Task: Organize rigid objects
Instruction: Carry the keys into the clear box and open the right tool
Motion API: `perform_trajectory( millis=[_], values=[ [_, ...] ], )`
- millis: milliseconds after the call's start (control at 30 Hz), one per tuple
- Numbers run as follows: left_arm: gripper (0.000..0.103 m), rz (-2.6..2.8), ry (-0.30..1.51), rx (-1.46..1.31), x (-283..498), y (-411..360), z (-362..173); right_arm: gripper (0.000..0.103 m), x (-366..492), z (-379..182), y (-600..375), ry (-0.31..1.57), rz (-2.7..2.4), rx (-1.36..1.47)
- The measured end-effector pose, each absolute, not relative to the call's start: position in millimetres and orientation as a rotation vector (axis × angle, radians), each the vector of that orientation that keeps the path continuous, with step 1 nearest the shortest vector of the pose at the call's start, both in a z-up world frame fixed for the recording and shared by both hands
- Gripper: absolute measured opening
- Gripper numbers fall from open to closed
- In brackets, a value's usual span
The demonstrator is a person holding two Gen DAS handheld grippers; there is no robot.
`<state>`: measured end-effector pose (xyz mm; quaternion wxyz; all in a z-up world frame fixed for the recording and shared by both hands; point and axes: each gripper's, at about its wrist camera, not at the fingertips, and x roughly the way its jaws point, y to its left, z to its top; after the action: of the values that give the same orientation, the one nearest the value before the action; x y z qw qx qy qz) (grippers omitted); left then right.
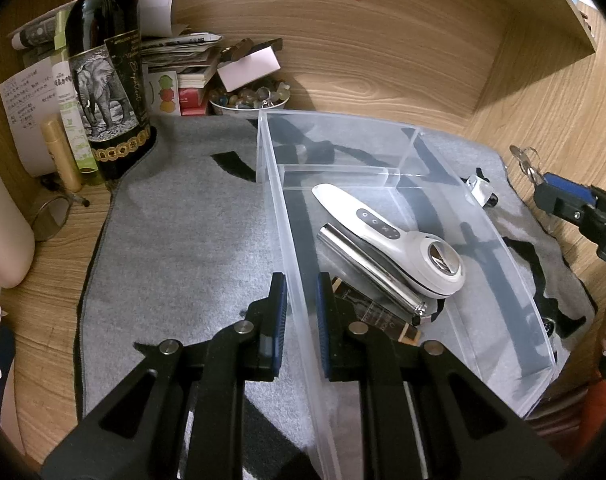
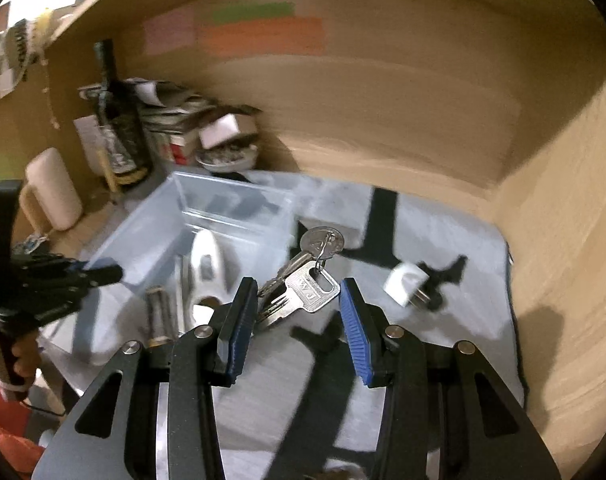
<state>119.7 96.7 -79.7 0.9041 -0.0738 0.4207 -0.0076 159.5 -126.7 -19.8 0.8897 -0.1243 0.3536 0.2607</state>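
A clear plastic bin stands on a grey mat. In it lie a white handheld device, a silver metal bar and a small dark box. My left gripper straddles the bin's left wall, jaws a little apart, one finger on each side. My right gripper is open, with a bunch of keys hanging against its left pad, above the mat beside the bin. It also shows in the left wrist view. A white plug adapter lies on the mat.
A dark wine bottle, tubes, stacked papers and a bowl of stones crowd the back left. Wooden walls close in the back and right. A cream mug stands at the left.
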Motion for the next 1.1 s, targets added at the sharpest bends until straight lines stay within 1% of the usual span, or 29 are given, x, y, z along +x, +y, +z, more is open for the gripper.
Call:
perform_trajectory(
  millis=[367, 867, 900, 933, 1100],
  values=[
    [0.013, -0.018, 0.869, -0.156, 121.0, 95.0, -79.3, 0.039, 147.7, -26.3, -79.1, 0.735, 0.672, -0.312],
    [0.013, -0.024, 0.867, -0.162, 122.3, 93.1, -79.5, 0.039, 151.7, -68.5, -28.6, 0.851, 0.773, -0.474],
    [0.013, -0.025, 0.866, -0.163, 122.1, 94.1, -79.5, 0.037, 150.8, -70.8, -26.2, 0.858, 0.783, -0.493],
    [0.013, -0.026, 0.866, -0.163, 122.3, 94.1, -79.6, 0.032, 149.3, -71.6, -25.1, 0.860, 0.787, -0.504],
    [0.013, -0.028, 0.866, -0.163, 122.0, 95.3, -79.7, 0.031, 148.4, -75.4, -19.9, 0.890, 0.789, -0.551]
  ],
)
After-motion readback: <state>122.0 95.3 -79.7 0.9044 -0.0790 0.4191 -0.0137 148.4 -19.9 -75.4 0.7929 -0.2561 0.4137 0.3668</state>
